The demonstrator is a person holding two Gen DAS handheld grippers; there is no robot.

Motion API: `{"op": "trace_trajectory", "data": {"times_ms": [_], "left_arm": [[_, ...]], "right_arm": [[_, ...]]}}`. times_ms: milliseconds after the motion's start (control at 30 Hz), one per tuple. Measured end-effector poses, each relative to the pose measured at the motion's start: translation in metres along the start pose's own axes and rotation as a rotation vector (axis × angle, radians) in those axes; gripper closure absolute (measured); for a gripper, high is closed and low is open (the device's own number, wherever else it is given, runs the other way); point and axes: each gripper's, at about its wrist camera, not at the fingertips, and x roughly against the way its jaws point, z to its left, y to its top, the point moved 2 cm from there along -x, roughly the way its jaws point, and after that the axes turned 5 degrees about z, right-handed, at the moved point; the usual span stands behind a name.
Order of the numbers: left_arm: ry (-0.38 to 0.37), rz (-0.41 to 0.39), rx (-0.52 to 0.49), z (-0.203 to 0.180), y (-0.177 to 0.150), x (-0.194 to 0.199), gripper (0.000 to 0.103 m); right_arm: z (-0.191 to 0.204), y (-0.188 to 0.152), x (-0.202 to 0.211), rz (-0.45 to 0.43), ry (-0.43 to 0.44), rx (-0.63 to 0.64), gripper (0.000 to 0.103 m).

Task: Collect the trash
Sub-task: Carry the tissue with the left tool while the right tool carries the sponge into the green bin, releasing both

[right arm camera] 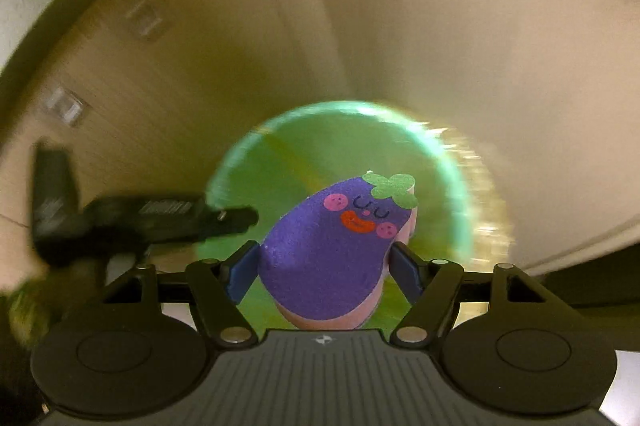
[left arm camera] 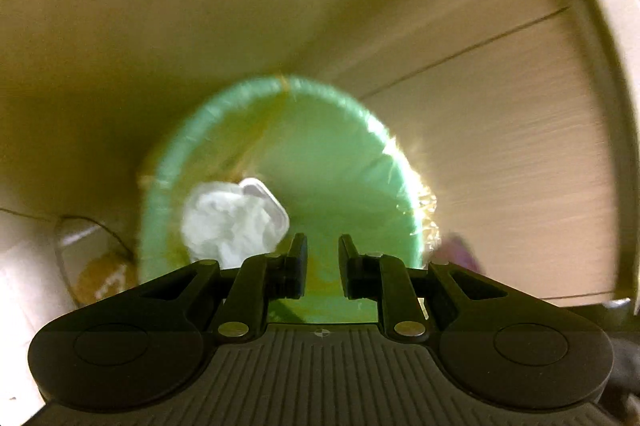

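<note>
The right gripper [right arm camera: 322, 262] has its fingers [right arm camera: 240, 276] clamped on a purple eggplant-face sponge [right arm camera: 328, 250], held above the green-lined bin [right arm camera: 452, 185]. The left gripper [left arm camera: 322, 262] hangs over the same bin [left arm camera: 352, 161], fingers [left arm camera: 294, 266] slightly parted and holding nothing. Crumpled white tissue [left arm camera: 232, 222] lies inside the bin.

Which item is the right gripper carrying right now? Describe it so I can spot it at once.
Find the round bin with the green bag. In front of its opening, the right gripper is shut on an eggplant-shaped sponge. It is purple with a smiling cartoon face, pink cheeks, a green leaf cap and a pink underside.
</note>
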Motion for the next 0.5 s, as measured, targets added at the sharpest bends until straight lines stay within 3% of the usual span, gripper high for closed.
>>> {"op": "trace_trajectory", "data": {"times_ms": [200, 333, 500], "left_arm": [[-0.004, -0.047, 0.005, 0.001, -0.013, 0.06, 0.084], [-0.051, -0.034, -0.033, -0.025, -0.017, 0.087, 0.084], [-0.101, -0.058, -0.171, -0.083, -0.005, 0.143, 0.084]], "right_arm": [[0.002, 0.022, -0.031, 0.075, 0.018, -0.066, 0.031], [0.0, 0.033, -0.014, 0.069, 0.064, -0.145, 0.031], [0.009, 0.051, 0.034, 0.023, -0.002, -0.163, 0.031]]}}
